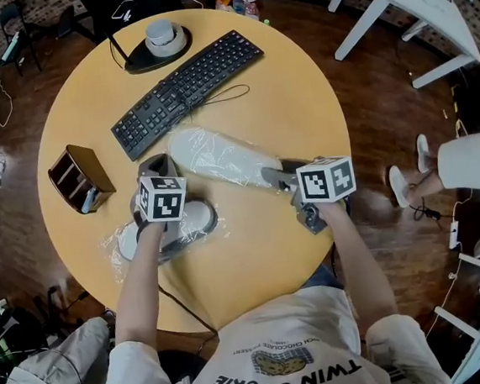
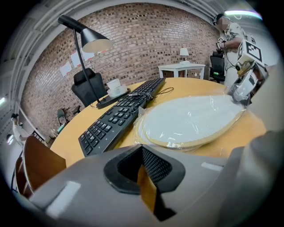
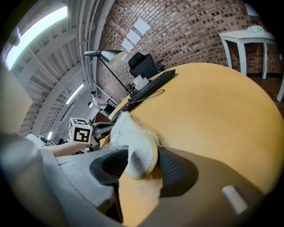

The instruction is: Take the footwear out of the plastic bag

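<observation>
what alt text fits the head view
A person works two grippers over a round table: the right gripper, fingers open, is at one end of a bagged shoe; the left gripper is at a grey shoe near a keyboard.

left gripper [image 2: 142, 150] with jaws drawn together, black keyboard [image 2: 120, 117] on round tabletop [image 2: 197, 85], white-soled shoe [image 2: 191, 119] in clear plastic bag [image 2: 141, 116] beside it, right gripper [image 2: 237, 92] at shoe's far end, black lamp [image 2: 91, 42] behind

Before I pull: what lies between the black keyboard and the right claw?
A white-soled shoe in a clear plastic bag, reaching into the open right claw; head view shows it.
</observation>
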`<control>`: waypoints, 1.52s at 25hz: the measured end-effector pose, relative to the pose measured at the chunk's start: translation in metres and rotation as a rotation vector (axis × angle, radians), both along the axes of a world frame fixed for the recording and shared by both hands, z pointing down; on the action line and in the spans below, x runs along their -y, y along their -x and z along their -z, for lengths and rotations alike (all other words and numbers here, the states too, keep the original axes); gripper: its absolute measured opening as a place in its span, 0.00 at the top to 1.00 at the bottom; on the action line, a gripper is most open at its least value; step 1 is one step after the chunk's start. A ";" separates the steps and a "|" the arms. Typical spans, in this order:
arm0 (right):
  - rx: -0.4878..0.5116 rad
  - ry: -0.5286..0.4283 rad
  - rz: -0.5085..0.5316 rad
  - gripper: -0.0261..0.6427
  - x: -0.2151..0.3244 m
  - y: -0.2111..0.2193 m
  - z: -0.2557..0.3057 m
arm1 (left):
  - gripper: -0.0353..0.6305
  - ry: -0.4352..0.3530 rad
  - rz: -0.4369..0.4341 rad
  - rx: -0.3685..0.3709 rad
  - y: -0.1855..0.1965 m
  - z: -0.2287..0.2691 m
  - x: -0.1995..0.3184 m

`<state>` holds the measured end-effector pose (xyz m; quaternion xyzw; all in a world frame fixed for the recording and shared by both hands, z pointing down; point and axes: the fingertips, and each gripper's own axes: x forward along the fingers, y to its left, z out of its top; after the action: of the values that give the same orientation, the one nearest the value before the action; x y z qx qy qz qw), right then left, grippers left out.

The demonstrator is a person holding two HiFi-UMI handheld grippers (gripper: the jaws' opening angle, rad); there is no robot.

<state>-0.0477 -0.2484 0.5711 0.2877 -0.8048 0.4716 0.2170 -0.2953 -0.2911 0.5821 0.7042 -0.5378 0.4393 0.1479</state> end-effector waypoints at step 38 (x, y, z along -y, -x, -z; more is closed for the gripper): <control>-0.093 -0.180 -0.218 0.83 -0.040 -0.071 0.016 | 0.96 -0.001 0.027 0.117 0.000 -0.002 0.001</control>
<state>0.0238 -0.2089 0.5549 0.4134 -0.7969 0.4043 0.1748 -0.2956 -0.2917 0.5838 0.6699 -0.5553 0.4775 0.1218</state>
